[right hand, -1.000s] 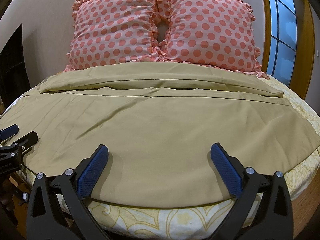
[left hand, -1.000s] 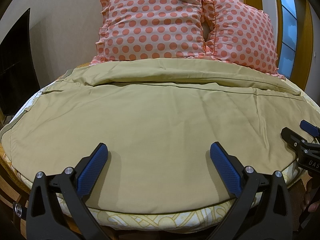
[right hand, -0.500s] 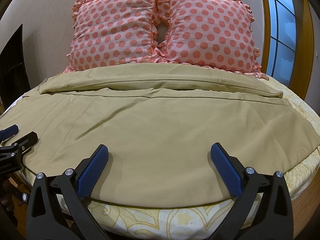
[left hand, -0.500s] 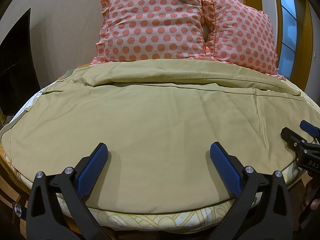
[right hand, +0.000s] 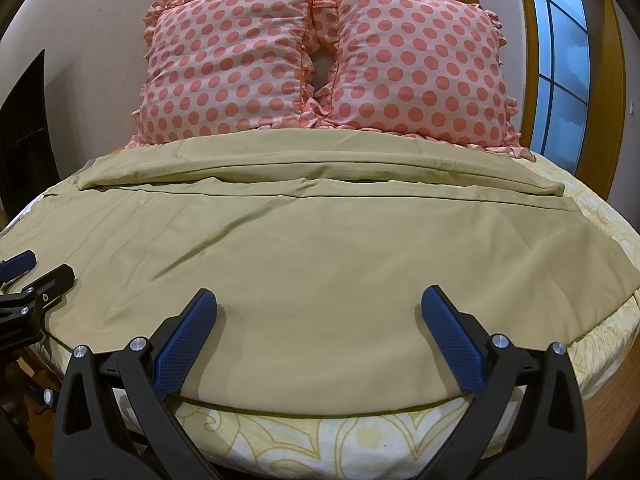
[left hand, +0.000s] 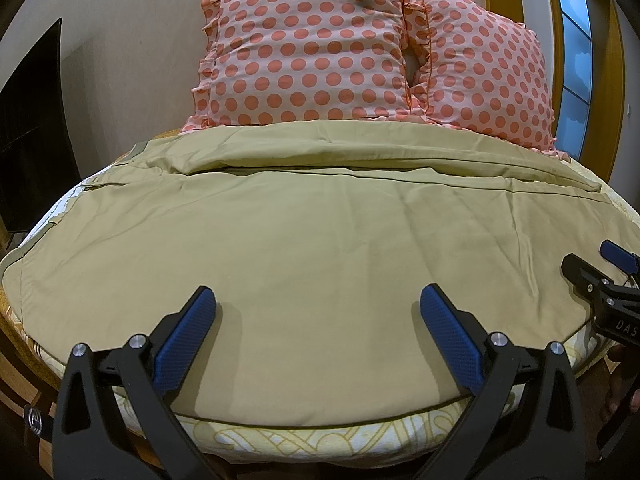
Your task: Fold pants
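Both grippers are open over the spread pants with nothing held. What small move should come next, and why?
Probably lower both grippers to the near hem and close on it. The left gripper and right gripper hang open above the pants, which lie flat on the bed, near edge free to lift.

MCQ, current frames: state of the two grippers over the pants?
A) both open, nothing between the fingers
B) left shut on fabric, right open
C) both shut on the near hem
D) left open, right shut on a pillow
A: the left gripper and the right gripper both have their blue pads spread wide above the khaki pants, with no cloth pinched between them.
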